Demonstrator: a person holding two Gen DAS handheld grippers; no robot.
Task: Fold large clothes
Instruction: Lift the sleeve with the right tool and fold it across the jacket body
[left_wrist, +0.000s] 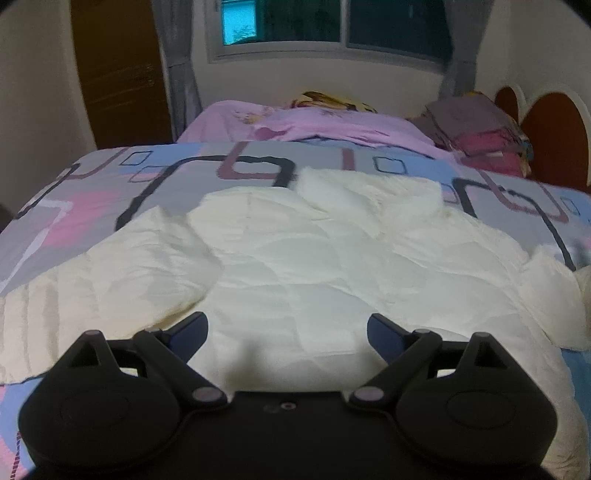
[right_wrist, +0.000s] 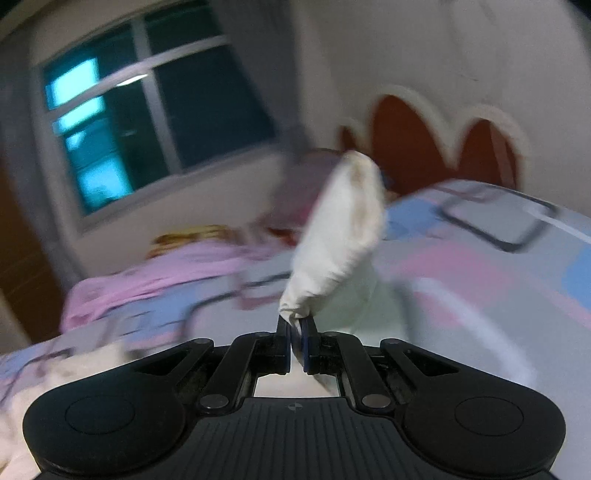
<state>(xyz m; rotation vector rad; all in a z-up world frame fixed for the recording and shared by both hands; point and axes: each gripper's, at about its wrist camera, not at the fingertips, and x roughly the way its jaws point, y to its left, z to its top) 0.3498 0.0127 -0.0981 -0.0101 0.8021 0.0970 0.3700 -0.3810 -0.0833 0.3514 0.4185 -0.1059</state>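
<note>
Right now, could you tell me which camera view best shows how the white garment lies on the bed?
The left wrist view: the white garment lies spread and wrinkled across the patterned bedspread. The right wrist view is blurred, showing only a bunched end pinched in the right gripper.

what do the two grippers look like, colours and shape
Both are matte black plastic. The left gripper has two rounded lobes with pointed tops, slim link arms on silver-grey pivot pins, and dark blue fingers. The right gripper is built the same, with a ribbed centre plate bearing a small round target mark. No cables, hands or sleeves show.
</note>
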